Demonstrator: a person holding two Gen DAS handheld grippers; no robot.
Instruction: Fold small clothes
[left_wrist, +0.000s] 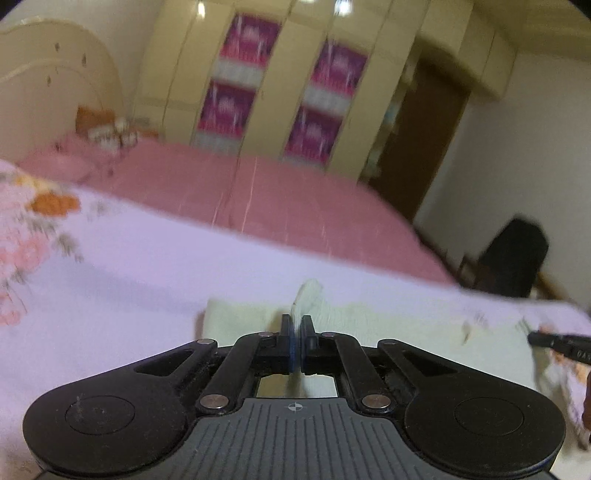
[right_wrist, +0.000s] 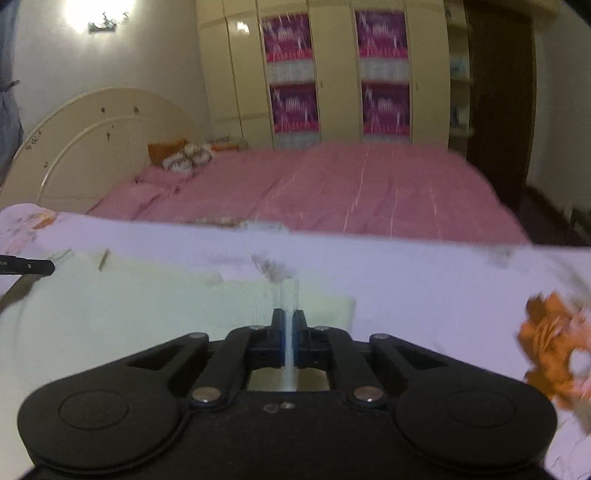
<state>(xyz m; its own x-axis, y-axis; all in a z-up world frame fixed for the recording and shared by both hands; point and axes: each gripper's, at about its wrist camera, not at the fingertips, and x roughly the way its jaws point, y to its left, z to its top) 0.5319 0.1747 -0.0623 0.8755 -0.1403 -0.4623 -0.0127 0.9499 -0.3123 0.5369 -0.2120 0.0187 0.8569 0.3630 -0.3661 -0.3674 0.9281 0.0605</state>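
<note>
A pale cream small garment (left_wrist: 406, 325) lies flat on a lilac floral sheet (left_wrist: 147, 266). My left gripper (left_wrist: 296, 318) is shut on the garment's edge, and a pinched tuft of cloth sticks up between the pads. In the right wrist view the same garment (right_wrist: 129, 295) spreads to the left, and my right gripper (right_wrist: 289, 313) is shut on another part of its edge, with a thin strip of cloth running back between the jaws. Each view catches the other gripper's black tip at its side: the right gripper (left_wrist: 554, 340) and the left gripper (right_wrist: 29, 266).
Beyond the sheet lies a bed with a pink cover (right_wrist: 351, 184), a cream headboard (right_wrist: 92, 147) and soft toys (right_wrist: 184, 157) by the pillows. A cream wardrobe with purple panels (right_wrist: 332, 74) fills the back wall. A dark chair (left_wrist: 517, 251) stands at the right.
</note>
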